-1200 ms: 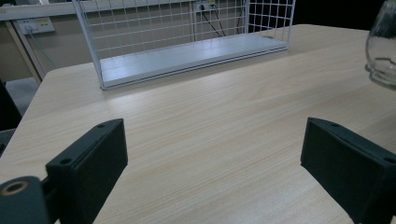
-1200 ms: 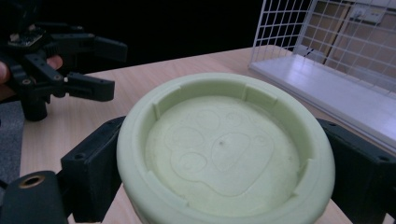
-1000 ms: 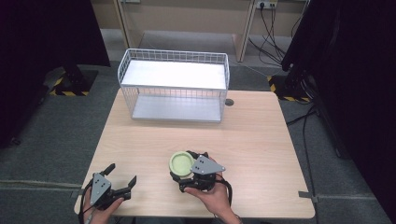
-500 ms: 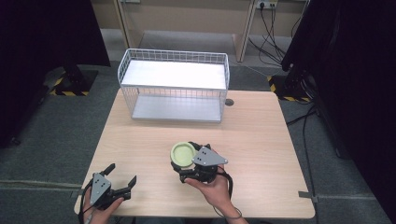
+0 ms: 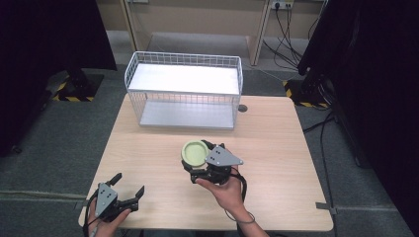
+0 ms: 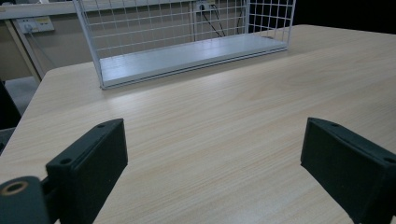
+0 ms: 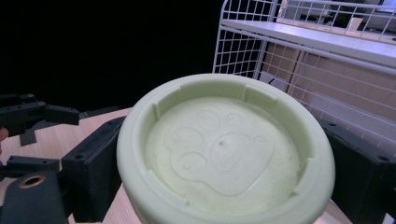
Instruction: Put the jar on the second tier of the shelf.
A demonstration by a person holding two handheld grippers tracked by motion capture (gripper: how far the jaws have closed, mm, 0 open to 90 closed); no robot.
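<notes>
I've got the green cup (image 5: 195,152) at frame centre, clamped in my right gripper (image 5: 203,157), paw-print base facing its camera. Left gripper (image 5: 127,188) sits lower left, jaws spread wide, nothing held. Wire basket (image 5: 184,91) up top.

Open worktop in front, wire rack blocking the far edge

The wire rack (image 5: 184,91) is standing along the worktop's (image 5: 276,143) far side, taking up the left and middle of that edge; bare wood is lying open to its right and between it and the tongs. The right tongs (image 5: 197,160), gripping a green cup (image 5: 195,152), are sitting mid-worktop, well apart from the left tongs (image 5: 127,186), which are gaping over empty wood at the near-left corner.
</notes>
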